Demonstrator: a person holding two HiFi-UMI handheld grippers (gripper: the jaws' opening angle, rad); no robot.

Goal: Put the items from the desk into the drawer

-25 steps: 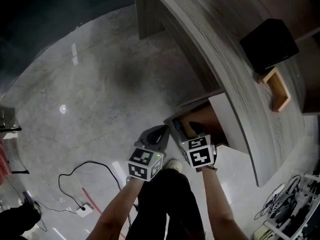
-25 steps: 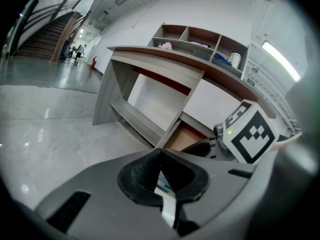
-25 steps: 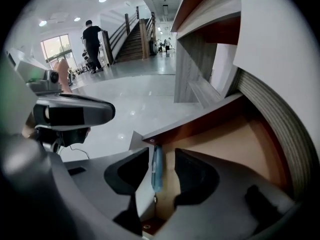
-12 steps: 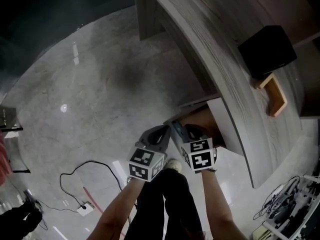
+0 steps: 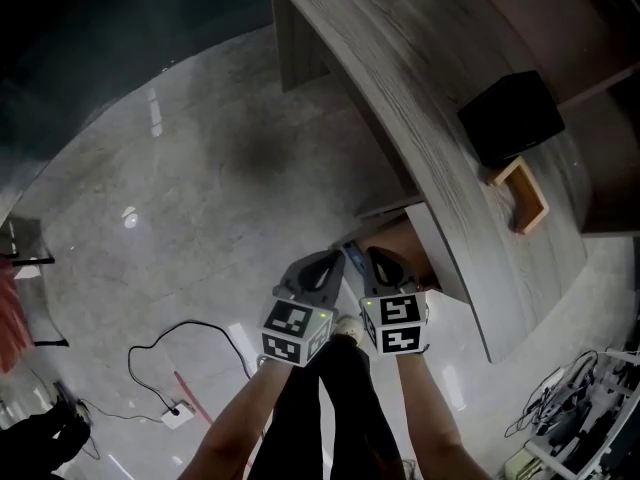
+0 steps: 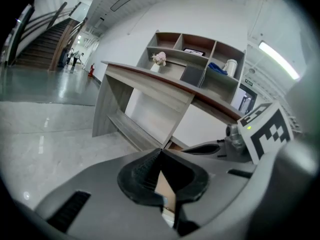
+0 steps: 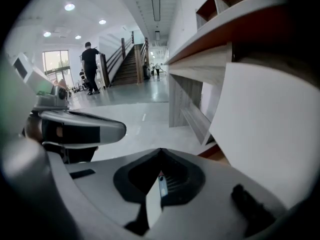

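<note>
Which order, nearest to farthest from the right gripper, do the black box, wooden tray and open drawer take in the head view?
1. open drawer: just ahead of the right gripper, under the desk.
2. wooden tray: on the desk top, up and to the right.
3. black box: beyond the tray, further along the desk.

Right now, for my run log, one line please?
left hand-held gripper: shut, empty | right hand-held gripper: shut, empty | brown wooden desk drawer: open

Grey wood-grain desk (image 5: pixel 430 98), black box (image 5: pixel 510 118), pale marbled floor (image 5: pixel 200 168).
</note>
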